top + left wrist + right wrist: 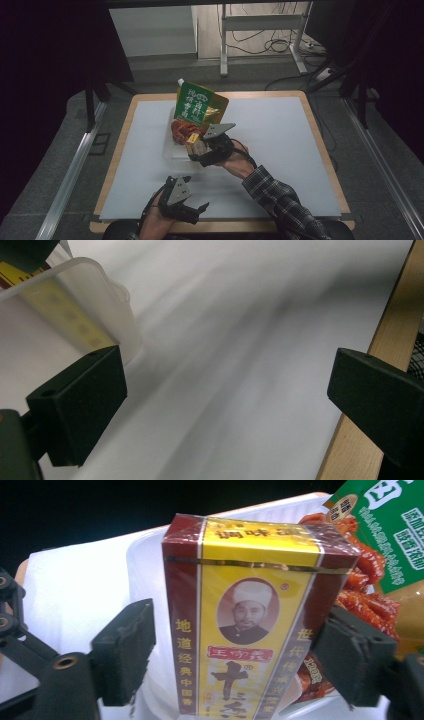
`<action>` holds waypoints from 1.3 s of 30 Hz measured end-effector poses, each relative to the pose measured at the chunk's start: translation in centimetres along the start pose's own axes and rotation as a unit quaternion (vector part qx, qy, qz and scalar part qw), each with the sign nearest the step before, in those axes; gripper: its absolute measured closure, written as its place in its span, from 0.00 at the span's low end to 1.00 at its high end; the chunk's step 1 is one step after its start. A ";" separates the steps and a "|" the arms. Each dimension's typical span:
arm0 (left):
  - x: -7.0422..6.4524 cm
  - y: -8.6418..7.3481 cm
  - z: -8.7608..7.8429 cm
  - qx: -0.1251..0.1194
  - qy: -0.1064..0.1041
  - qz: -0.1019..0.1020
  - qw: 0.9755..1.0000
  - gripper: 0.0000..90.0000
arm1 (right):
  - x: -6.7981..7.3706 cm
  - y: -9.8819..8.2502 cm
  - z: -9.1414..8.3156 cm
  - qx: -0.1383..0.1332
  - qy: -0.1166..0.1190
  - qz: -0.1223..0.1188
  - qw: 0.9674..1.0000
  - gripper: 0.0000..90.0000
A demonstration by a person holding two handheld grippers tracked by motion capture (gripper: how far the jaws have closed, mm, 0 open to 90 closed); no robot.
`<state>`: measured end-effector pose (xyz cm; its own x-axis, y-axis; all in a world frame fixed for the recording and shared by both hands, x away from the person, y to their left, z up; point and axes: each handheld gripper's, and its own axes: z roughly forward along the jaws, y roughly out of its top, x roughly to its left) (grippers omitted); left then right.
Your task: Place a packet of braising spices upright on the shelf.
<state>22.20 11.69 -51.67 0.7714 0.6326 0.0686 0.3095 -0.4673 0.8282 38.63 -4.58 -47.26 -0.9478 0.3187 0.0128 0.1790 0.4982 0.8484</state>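
Right gripper view: fingers (125, 650) apart, flanking spice box (250, 615).

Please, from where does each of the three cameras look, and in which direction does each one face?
High view: above the person's side, facing forward and down on the table; forearms and both hand-held grippers, left and right, show.
Left gripper view: rides the left hand-held gripper, facing along the tabletop; its wide-apart jaws show.
Right gripper view: rides the right hand-held gripper, facing the yellow box; its jaws flank the box.
Shared: the clear container appears in both gripper views.
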 end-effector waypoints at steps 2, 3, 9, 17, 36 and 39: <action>0.0 0.0 0.0 0.000 0.001 0.000 1.000 0.02 | 0.0 0.1 -0.1 0.004 0.000 -0.001 1.000 0.21; 0.0 0.0 0.0 -0.001 0.001 0.000 1.000 0.03 | 0.0 0.1 -0.1 0.003 0.006 0.002 1.000 0.20; 0.0 0.0 0.0 -0.001 0.002 0.000 1.000 0.02 | -0.4 0.4 -0.5 0.005 0.023 0.014 1.000 0.15; 0.0 0.0 0.0 -0.001 0.002 0.000 1.000 0.02 | -0.4 0.7 -1.4 0.008 0.016 0.006 1.000 0.11; 0.2 -0.1 0.0 -0.007 0.006 -0.008 1.000 0.02 | -1.5 0.3 -3.6 0.018 0.000 0.020 1.000 0.10; 0.1 -0.1 0.0 -0.009 0.005 -0.010 1.000 0.02 | -1.6 0.2 -4.0 0.022 -0.003 0.021 1.000 0.10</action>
<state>22.29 11.80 -51.72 0.7591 0.6485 0.0571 0.3151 -0.4428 0.8394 39.10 -8.20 -45.04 -0.9378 0.3443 0.0439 0.2294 0.5202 0.8227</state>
